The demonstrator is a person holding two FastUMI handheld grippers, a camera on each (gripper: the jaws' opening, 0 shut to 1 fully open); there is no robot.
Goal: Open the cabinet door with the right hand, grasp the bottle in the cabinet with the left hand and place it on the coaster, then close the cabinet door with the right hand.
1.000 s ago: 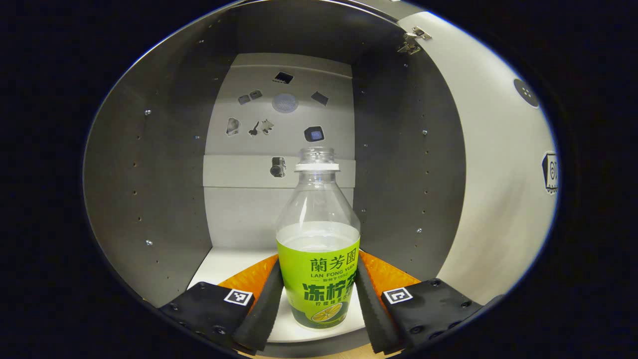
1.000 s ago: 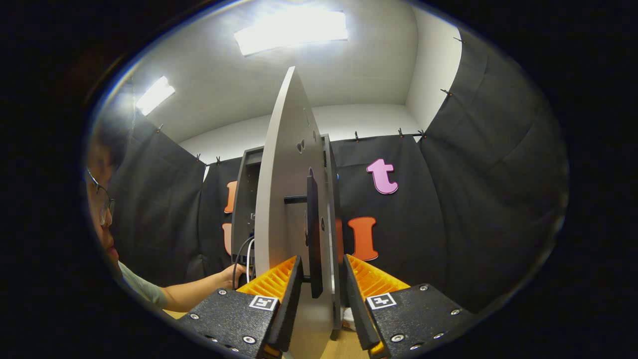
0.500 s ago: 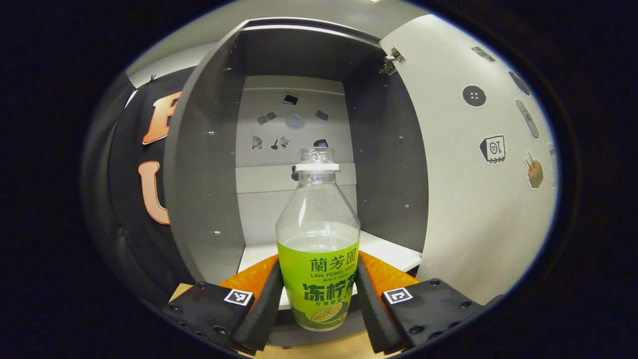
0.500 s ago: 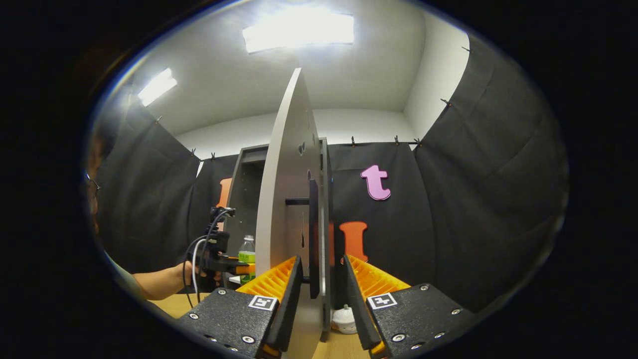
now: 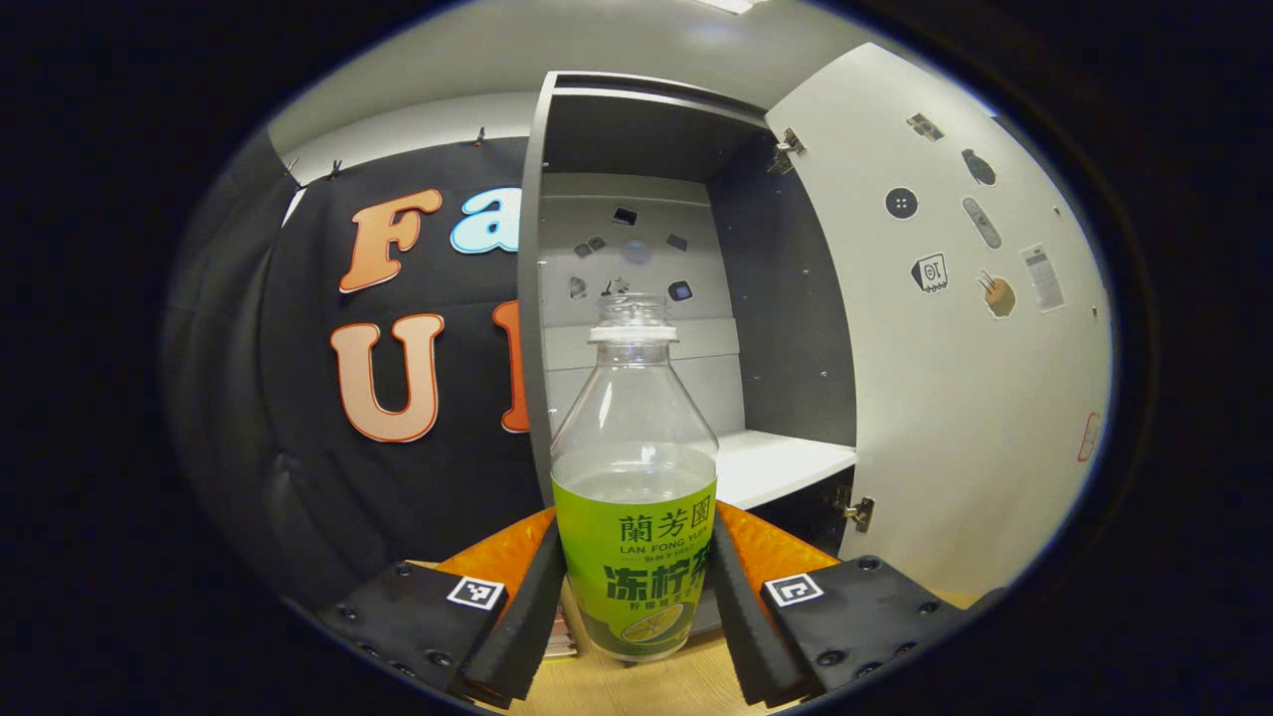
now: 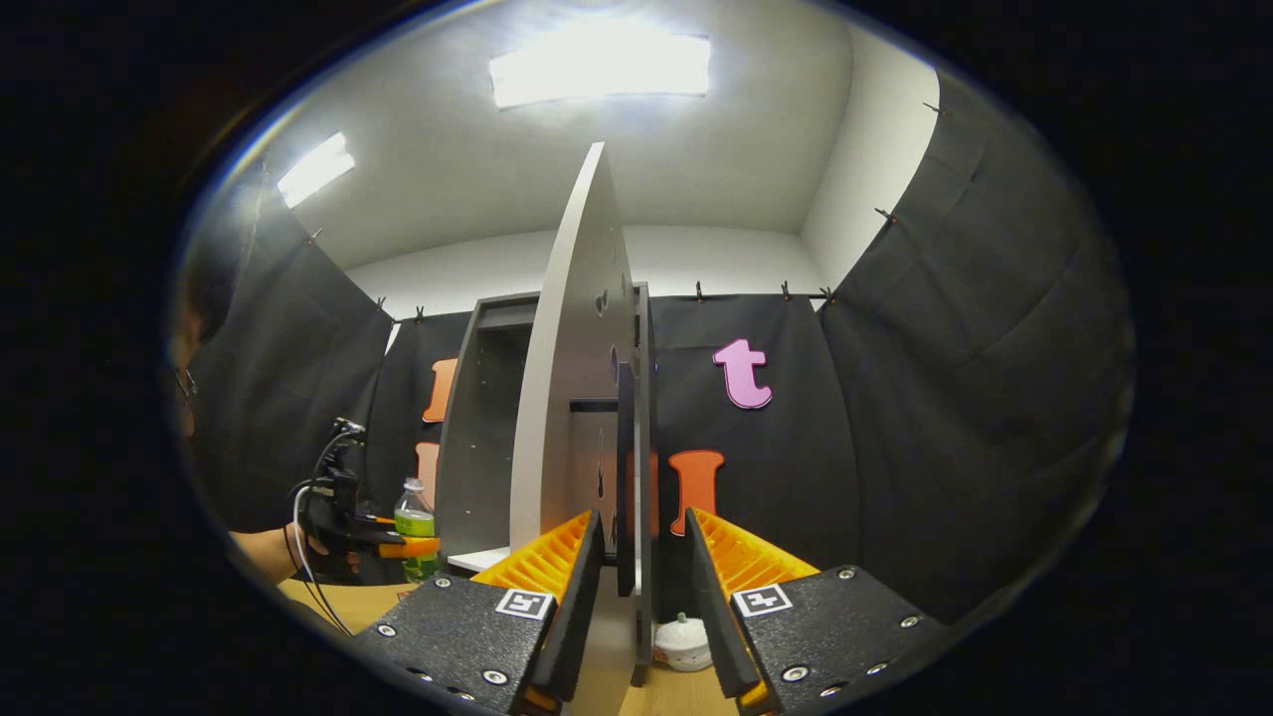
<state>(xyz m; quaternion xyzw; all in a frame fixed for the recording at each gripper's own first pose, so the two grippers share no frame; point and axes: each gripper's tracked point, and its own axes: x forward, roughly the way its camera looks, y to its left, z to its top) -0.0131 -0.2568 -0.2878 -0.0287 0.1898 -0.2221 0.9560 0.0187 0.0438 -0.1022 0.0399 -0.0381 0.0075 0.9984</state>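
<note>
The left gripper (image 5: 636, 607) is clamped on the bottle (image 5: 635, 497), both fingers pressing its green label, carrying it upright just off the table (image 5: 636, 686) in front of the cabinet (image 5: 636, 129), likely so the liquid inside stays level. The bottle is clear and capless. The right gripper (image 6: 636, 607) stands apart around the open cabinet door (image 6: 582, 398) by its handle (image 6: 625, 477), probably steadying it; whether its fingers touch is unclear.
</note>
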